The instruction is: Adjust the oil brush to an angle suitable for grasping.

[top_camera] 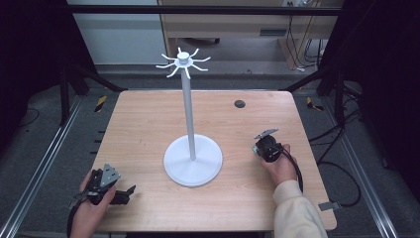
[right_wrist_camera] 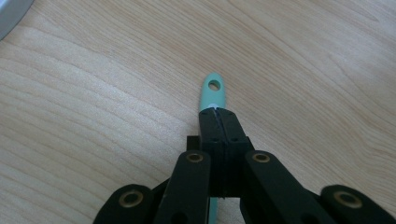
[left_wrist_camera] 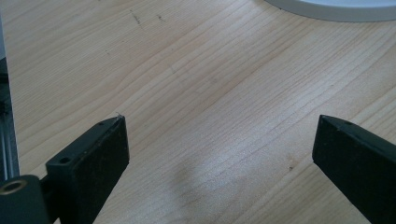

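Observation:
A white stand (top_camera: pixel 188 109) with a round base and a crown of hooks at its top rises from the middle of the wooden table (top_camera: pixel 143 124). My right gripper (top_camera: pixel 257 148) is to the right of the base, pointing down at the table. In the right gripper view its jaws (right_wrist_camera: pixel 217 112) are shut on a slim teal handle (right_wrist_camera: pixel 213 91) with a hole at its tip, which lies against the wood. My left gripper (top_camera: pixel 129 191) rests at the table's near left corner. Its jaws (left_wrist_camera: pixel 222 123) stand wide open over bare wood with nothing between them.
The rim of the stand's base shows in the left gripper view (left_wrist_camera: pixel 336 9) and the right gripper view (right_wrist_camera: pixel 8 16). A small dark round hole (top_camera: pixel 239 103) sits in the tabletop at the far right. Black frame posts flank the table.

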`<state>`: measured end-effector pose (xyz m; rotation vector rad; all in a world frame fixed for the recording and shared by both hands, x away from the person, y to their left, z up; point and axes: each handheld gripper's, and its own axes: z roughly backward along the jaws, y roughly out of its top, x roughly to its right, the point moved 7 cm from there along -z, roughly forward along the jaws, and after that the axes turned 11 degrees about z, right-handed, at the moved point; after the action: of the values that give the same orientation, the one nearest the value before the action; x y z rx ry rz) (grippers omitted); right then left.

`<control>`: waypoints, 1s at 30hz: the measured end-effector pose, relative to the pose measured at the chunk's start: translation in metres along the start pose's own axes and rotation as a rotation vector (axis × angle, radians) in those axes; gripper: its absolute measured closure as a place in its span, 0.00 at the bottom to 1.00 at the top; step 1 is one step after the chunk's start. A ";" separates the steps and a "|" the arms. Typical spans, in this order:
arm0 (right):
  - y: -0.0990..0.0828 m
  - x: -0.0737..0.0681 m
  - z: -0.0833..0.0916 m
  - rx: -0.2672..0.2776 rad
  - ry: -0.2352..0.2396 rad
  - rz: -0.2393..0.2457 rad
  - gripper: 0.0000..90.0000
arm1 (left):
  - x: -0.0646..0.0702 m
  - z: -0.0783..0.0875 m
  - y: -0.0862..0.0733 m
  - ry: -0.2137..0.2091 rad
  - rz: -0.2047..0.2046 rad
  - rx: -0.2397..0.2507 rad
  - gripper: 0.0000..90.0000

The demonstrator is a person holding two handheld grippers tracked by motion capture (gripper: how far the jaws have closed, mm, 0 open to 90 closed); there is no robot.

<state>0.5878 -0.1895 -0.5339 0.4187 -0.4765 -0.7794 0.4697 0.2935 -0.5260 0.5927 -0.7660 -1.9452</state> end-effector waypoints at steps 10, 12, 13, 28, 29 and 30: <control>-0.001 -0.001 0.011 0.015 0.011 -0.010 1.00 | 0.000 0.000 0.000 0.000 0.000 0.001 0.04; -0.004 -0.002 0.020 -0.008 0.019 -0.017 1.00 | 0.000 0.000 0.000 -0.001 -0.001 0.002 0.04; -0.006 -0.003 0.023 -0.017 0.025 -0.024 1.00 | 0.000 0.000 0.000 -0.001 -0.001 0.002 0.04; -0.025 -0.005 0.040 -0.184 0.064 -0.042 0.76 | 0.001 0.000 0.000 -0.007 -0.005 -0.002 0.04; -0.025 -0.005 0.040 -0.184 0.064 -0.042 0.76 | 0.001 0.000 0.000 -0.007 -0.006 -0.003 0.04; -0.027 -0.006 0.039 -0.198 0.072 -0.037 0.74 | 0.001 0.000 0.000 -0.007 -0.006 -0.004 0.04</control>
<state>0.5478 -0.2096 -0.5172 0.2712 -0.3218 -0.8365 0.4695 0.2922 -0.5263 0.5866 -0.7657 -1.9553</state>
